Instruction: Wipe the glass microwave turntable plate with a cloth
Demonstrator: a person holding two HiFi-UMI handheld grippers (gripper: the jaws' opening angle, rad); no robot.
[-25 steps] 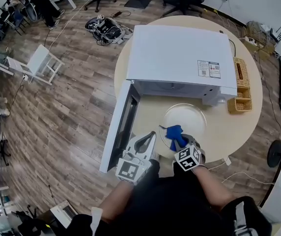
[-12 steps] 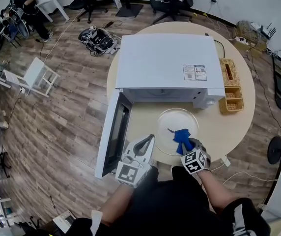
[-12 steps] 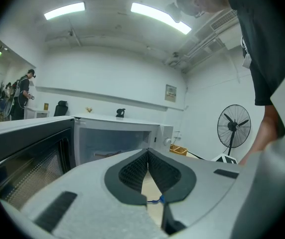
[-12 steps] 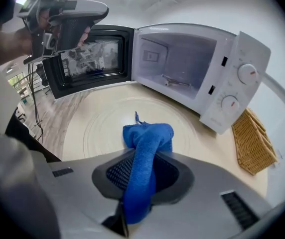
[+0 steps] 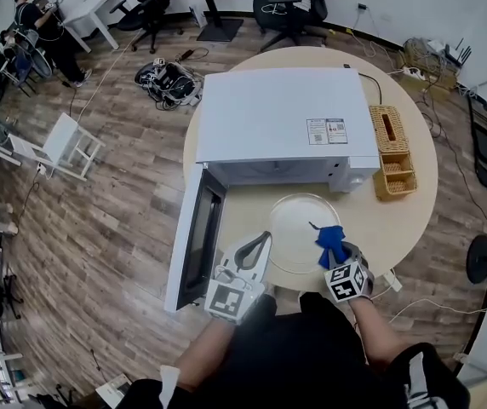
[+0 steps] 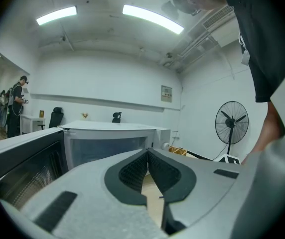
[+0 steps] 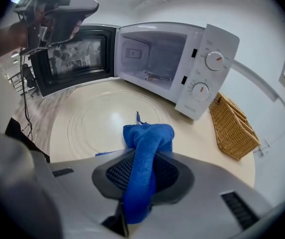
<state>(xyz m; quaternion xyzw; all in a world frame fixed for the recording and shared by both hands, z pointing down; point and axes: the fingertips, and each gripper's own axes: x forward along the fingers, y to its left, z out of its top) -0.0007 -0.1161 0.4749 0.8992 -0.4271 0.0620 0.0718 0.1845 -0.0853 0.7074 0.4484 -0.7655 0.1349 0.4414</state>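
The clear glass turntable plate [image 5: 299, 224] lies flat on the round table in front of the open microwave [image 5: 282, 126]. My right gripper [image 5: 335, 252] is shut on a bunched blue cloth [image 5: 329, 240] at the plate's front right rim. In the right gripper view the blue cloth [image 7: 149, 142] sticks out between the jaws, over the near edge of the glass plate [image 7: 105, 117]. My left gripper [image 5: 260, 242] hovers shut and empty by the plate's front left, beside the microwave door [image 5: 194, 237]. In the left gripper view its jaws [image 6: 147, 156] meet with nothing between them.
A wicker basket [image 5: 392, 150] stands on the table right of the microwave, also the wicker basket [image 7: 230, 127] in the right gripper view. The beige table's edge [image 5: 414, 228] curves close on the right. Chairs, cables and a seated person lie far off on the wooden floor.
My right gripper has carried the blue cloth rightwards over the plate, from its front left part to its front right rim. The left gripper has stayed shut beside the door.
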